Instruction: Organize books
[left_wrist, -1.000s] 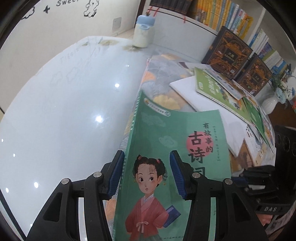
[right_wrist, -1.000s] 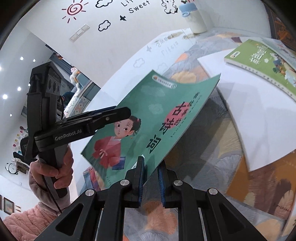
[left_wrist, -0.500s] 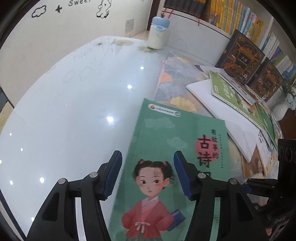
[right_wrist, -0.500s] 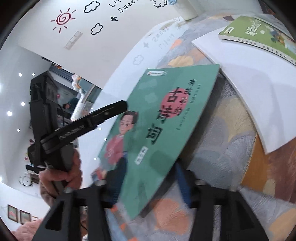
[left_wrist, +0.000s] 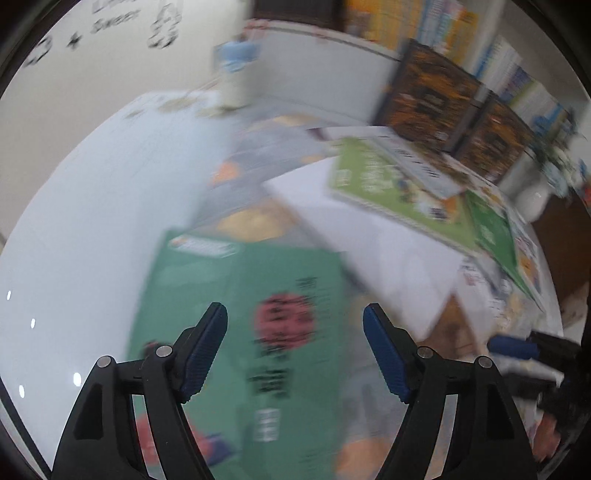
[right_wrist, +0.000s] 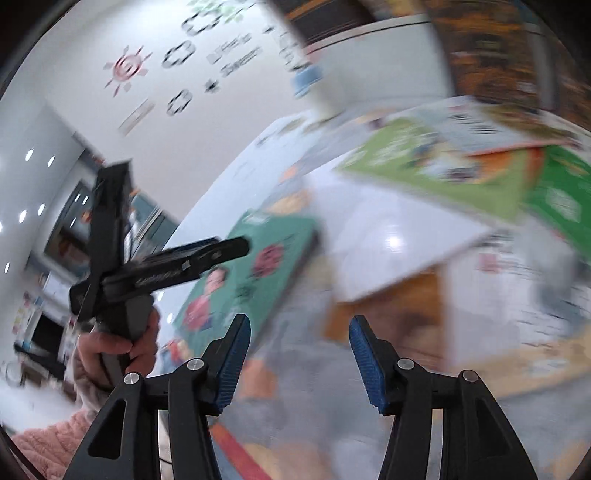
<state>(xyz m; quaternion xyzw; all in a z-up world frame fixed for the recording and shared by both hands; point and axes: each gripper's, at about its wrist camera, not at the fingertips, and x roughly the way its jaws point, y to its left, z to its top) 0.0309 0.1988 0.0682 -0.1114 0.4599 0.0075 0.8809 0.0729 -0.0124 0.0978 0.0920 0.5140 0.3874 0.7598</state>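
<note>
The green book with a girl in red on its cover (left_wrist: 240, 314) lies flat on the table, half on the white top and half on the patterned cloth; it also shows in the right wrist view (right_wrist: 258, 266). My left gripper (left_wrist: 293, 308) hovers above its cover; the jaws are opening and stand well clear of the book, pressing on nothing. My right gripper (right_wrist: 299, 319) is open and empty, off the book's near right corner. A hand (right_wrist: 122, 343) in a pink sleeve holds the left gripper over the book's left side. Both views are blurred by motion.
A white board-like book (left_wrist: 388, 240) lies to the right, with a light green book (left_wrist: 388, 184) and a darker green one (left_wrist: 491, 229) overlapping on it. Two dark ornate books (left_wrist: 436, 96) lean against the shelf behind. A blue-capped bottle (left_wrist: 236, 74) stands at the back, a white vase (left_wrist: 532, 199) at far right.
Both grippers have let go of the green book, which has dropped from tilted to flat on the table. Both jaws have spread wider and both grippers have pulled back and up.
</note>
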